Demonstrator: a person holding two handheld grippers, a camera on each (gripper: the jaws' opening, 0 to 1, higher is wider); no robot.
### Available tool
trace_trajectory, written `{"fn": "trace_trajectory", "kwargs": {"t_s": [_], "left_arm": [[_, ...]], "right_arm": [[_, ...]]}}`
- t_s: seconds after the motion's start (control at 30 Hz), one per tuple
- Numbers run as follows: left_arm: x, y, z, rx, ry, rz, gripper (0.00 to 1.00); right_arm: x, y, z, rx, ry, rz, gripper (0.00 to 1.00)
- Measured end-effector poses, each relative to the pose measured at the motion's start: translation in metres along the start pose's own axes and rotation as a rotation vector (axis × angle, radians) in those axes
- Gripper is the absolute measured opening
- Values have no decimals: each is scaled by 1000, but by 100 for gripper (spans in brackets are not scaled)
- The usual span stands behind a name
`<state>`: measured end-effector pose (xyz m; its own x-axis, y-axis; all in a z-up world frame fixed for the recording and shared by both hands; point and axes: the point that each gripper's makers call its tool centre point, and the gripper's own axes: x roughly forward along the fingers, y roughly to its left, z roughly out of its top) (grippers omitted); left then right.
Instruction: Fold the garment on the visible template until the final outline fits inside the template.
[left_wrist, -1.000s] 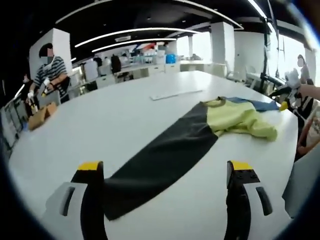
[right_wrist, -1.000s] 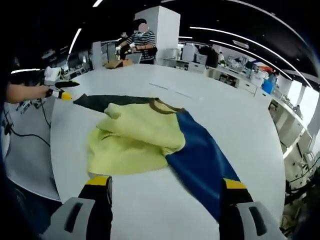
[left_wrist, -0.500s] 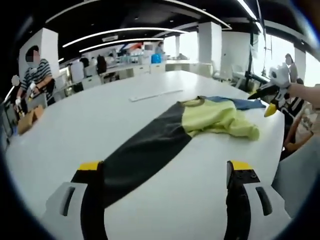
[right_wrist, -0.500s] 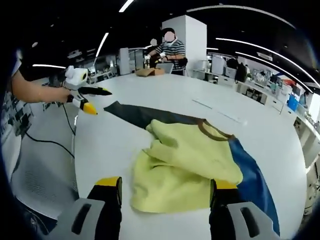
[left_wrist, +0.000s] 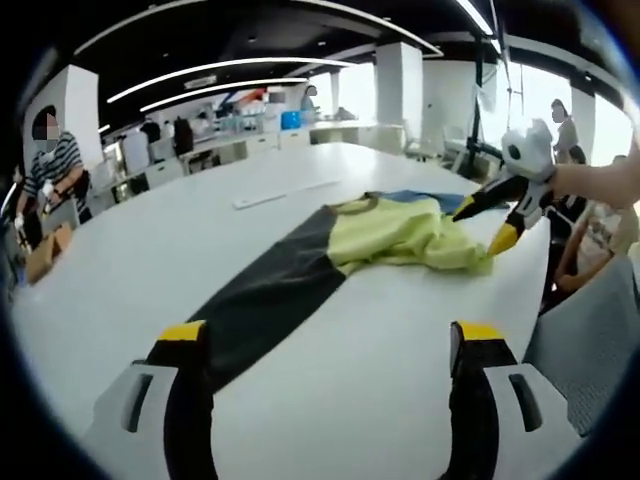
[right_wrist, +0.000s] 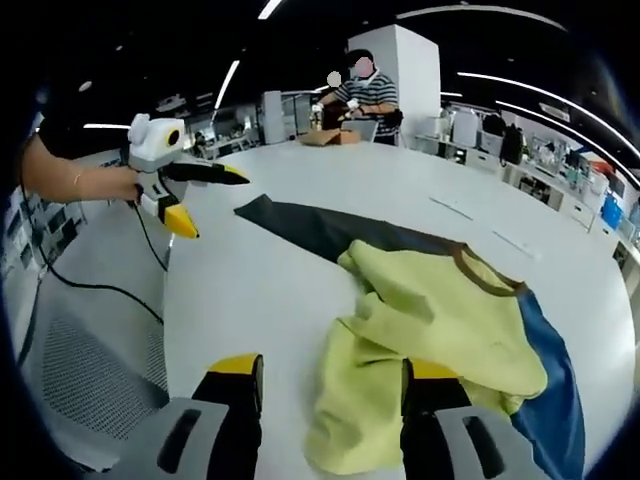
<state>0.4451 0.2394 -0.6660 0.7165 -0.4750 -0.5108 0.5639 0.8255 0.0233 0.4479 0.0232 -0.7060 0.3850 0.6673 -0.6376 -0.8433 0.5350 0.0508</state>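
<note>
The right gripper (right_wrist: 327, 375) has closed in on the garment's (right_wrist: 440, 325) yellow edge (jaws narrower).

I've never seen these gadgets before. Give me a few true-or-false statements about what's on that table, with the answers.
1. The garment has yellow, black and blue parts. True.
2. The garment hangs from a rack. False: it lies on the white table.
3. The left hand-held gripper is open, holding nothing. True.
4. The right hand-held gripper hovers far from the cloth. False: its open jaws sit at the yellow edge.
5. The black sleeve is bunched into a ball. False: it lies stretched out flat.
</note>
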Motion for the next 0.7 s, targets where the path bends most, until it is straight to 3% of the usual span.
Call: {"fn": "trace_trajectory", "kwargs": {"t_s": [0.17,0.33,0.57,0.7], "left_arm": [[-2,-4,-4,-4,9,-10,94],[-5,-10,-10,2,25,-20,93],[-9,-10,-13,-1,31,-17,93],[-10,-8,-16,0,42,-4,94]], "right_arm": [[11,0,-12,-40,72,-18,33],[21,-3,-24,-76,130,-44,28],[30,-12,-30,-41,158,-75,19],[35,-14,-37,-72,189,-80,15]]}}
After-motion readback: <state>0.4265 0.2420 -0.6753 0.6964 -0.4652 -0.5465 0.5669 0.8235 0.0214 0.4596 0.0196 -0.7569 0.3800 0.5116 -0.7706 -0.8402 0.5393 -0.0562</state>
